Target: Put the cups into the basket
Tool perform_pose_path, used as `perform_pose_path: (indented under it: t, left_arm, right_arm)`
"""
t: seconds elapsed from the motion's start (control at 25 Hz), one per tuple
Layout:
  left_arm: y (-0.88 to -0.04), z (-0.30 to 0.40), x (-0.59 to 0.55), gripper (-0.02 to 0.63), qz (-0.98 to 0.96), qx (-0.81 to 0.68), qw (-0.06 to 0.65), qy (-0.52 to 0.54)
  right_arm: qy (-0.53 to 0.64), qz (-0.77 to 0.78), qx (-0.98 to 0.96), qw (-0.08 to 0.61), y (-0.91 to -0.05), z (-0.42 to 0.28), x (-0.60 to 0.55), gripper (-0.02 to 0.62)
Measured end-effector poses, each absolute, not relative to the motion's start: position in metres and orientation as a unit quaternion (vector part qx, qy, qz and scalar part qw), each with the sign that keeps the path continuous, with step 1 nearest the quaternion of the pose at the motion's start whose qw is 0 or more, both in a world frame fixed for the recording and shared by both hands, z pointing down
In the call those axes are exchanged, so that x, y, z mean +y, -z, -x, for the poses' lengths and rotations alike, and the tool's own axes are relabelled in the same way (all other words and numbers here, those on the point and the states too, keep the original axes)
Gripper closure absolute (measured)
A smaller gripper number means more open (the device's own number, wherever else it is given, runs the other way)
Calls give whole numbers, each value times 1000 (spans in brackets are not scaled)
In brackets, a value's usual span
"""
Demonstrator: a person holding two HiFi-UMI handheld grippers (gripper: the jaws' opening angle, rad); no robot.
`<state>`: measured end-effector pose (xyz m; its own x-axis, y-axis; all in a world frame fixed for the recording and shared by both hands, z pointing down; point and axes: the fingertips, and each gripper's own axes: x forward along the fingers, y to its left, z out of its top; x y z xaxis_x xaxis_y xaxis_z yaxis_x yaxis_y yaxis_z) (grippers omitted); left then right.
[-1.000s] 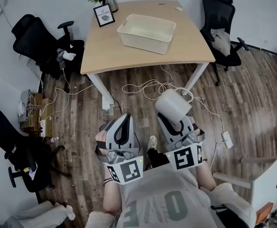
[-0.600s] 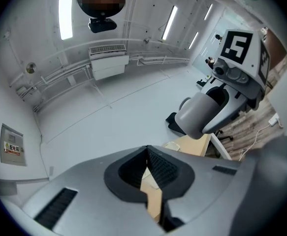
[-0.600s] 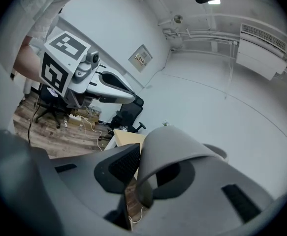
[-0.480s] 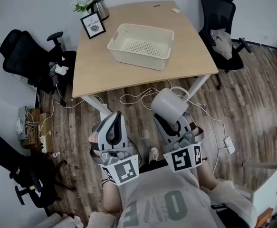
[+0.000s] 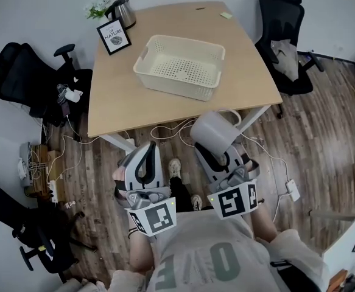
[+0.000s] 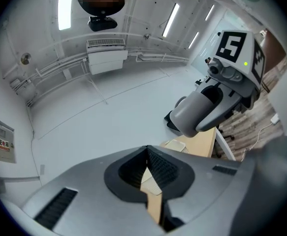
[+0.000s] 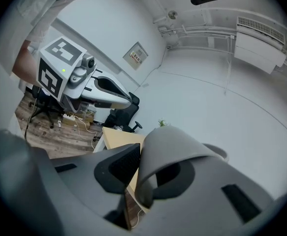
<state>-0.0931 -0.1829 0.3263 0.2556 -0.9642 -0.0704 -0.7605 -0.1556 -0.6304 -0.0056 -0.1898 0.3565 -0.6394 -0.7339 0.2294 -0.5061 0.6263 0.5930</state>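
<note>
While the right gripper [image 5: 221,157] clamps the cup [image 5: 212,132] by its wall, the basket [image 5: 174,84] lies ahead, past the tabletop's [image 5: 119,99] near edge.

Wood-plank floor [image 5: 329,132], white walls [image 5: 37,5], light wooden desk [image 5: 116,90]; black office chairs [image 5: 284,41] either side; loose cables [image 5: 165,129] beneath; ceiling strip lights [image 6: 172,19] lit.

Basket [image 5: 176,85] top is open, inside free, reachable straight from above. Table [image 5: 122,102] is bare in front of the basket and to its left and right. Picture frame [image 5: 114,36], kettle [image 5: 123,13] and plant [image 5: 98,6] crowd the far left corner, well apart from the basket. Office chair [image 5: 284,38] blocks the table's right side, black chairs [image 5: 25,81] the left. Cables [image 5: 171,128] litter the floor by the near edge.
</note>
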Motion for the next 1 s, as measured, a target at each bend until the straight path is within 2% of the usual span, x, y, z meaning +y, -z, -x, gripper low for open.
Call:
perform_pose_path:
  t: [0.56,1.0]
  left_arm:
    - [-326,102,-319,597,763,554,293,155]
    - [-302,115,-445,597,794,509,310,125]
  right_arm:
    - [252,-375,-854,259,-363,26,-306,529]
    - [242,-445,-819,269,-336,29,-424,529]
